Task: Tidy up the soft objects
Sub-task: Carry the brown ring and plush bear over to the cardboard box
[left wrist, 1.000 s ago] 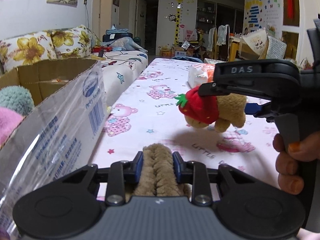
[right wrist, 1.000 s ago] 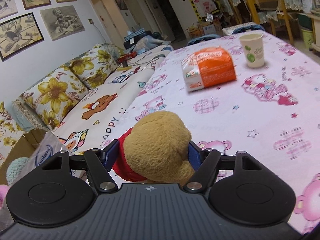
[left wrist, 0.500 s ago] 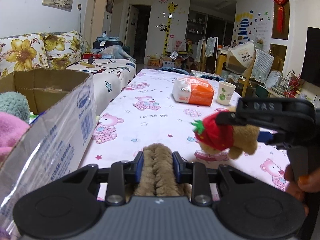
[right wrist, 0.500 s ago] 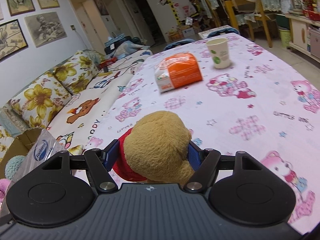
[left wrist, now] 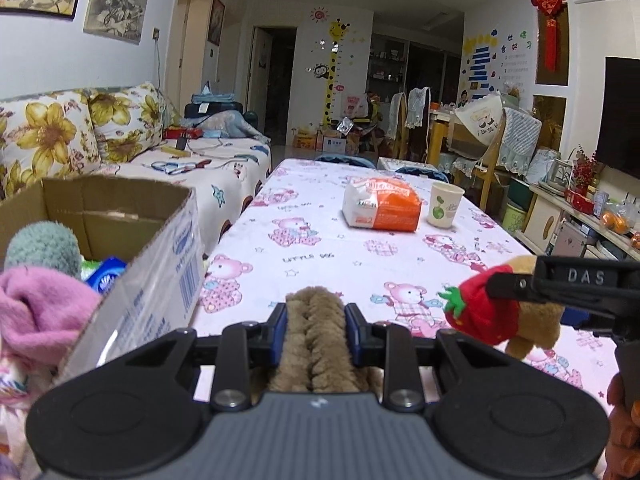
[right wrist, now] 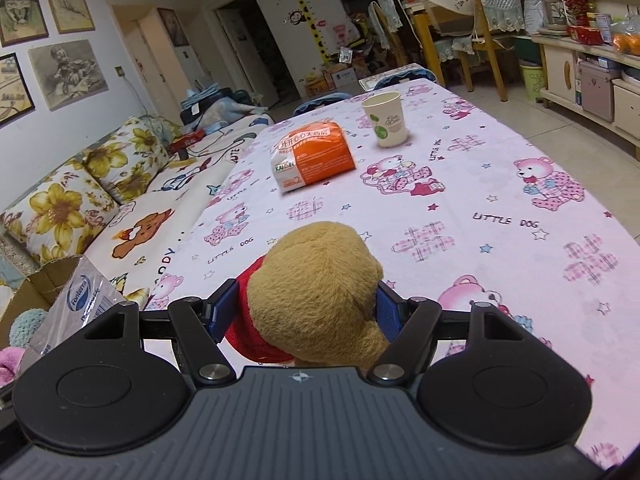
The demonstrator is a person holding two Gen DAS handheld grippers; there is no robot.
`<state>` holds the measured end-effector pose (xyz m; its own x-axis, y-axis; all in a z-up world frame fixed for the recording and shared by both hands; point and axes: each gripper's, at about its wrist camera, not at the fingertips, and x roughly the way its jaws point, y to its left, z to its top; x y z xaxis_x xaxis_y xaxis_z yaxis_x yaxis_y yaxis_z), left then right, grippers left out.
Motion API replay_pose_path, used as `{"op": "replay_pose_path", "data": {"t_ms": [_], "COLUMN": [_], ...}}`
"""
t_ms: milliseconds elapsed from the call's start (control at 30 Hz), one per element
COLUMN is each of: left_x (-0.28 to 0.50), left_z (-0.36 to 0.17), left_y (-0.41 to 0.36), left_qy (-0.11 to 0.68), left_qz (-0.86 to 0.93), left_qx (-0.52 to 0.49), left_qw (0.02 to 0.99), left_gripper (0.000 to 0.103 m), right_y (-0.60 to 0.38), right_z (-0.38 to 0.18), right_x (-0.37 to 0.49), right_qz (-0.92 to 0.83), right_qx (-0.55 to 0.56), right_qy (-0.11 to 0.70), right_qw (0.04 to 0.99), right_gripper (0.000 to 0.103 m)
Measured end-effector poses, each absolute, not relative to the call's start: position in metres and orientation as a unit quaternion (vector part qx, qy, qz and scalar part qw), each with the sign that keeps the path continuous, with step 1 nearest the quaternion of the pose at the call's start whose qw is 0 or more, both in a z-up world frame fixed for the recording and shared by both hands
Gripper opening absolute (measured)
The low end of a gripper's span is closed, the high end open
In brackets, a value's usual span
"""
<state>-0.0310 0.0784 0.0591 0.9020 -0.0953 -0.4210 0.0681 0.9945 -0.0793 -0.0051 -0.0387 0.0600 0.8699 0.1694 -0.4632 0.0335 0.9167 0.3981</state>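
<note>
My left gripper (left wrist: 315, 330) has its fingers (left wrist: 280, 334) clamped tight on a tan fuzzy plush (left wrist: 314, 344), held just above the near edge of the bench (left wrist: 360, 256), with the cardboard box (left wrist: 160, 272) close on its left, already holding a pink soft thing (left wrist: 40, 312) and a teal fluffy ball (left wrist: 42, 248). My right gripper (right wrist: 308, 308) has its fingers (right wrist: 387, 310) set wide and pressed on both sides of a brown plush bear with a red strawberry cap (right wrist: 316, 292), carried over the bench. Farther up the bench sit an orange-and-white packet (right wrist: 314, 156) and, just beside it, a paper cup (right wrist: 386, 124).
</note>
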Motion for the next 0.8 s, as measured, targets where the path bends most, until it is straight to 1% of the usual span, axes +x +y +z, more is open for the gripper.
{"op": "replay_pose_path", "data": {"t_ms": [800], "left_x": [-0.052], "left_z": [0.095], "left_y": [0.098], "left_qy": [0.172], "left_qz": [-0.018], "left_qx": [-0.009], "left_qw": [0.985], "left_gripper": [0.028], "right_y": [-0.032], "right_z": [0.076], "right_x": [-0.026], "right_qz": [0.057], "right_qx": [0.169], "right_qy": [0.209], "right_qw": [0.962], "right_gripper": [0.088]}}
